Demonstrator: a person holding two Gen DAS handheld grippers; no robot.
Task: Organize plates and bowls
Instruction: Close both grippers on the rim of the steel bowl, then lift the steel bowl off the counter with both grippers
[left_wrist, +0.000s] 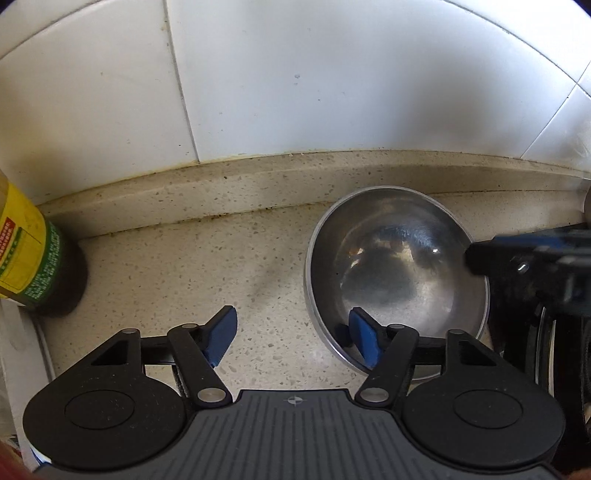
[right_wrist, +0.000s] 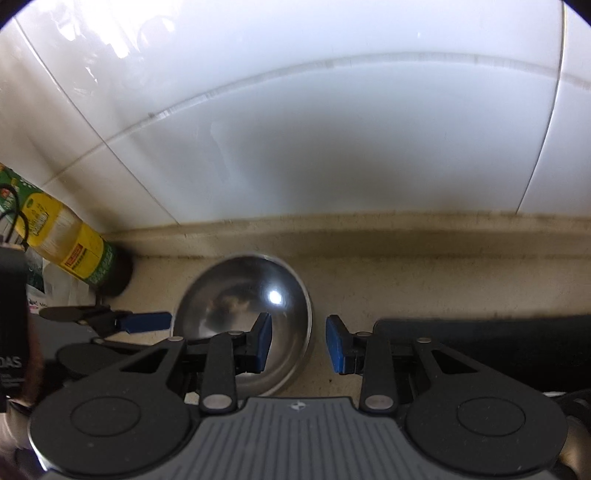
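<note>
A yellow-labelled green-capped bottle (left_wrist: 26, 254) stands at the far left against the white tiled wall (left_wrist: 295, 74). The left gripper (left_wrist: 293, 338) is spread wide, holding nothing, its right pad at the rim of the round stainless-steel bowl (left_wrist: 395, 273) on the speckled beige counter (left_wrist: 184, 266). The right gripper (right_wrist: 299, 343), open and empty, straddles the bowl's right rim

Both wrist cams low, close, facing tiled wall; share steel bowl (left_wrist: 397, 280) (right_wrist: 243, 314), yellow-label bottle (left_wrist: 27, 251) (right_wrist: 70, 251).
</note>
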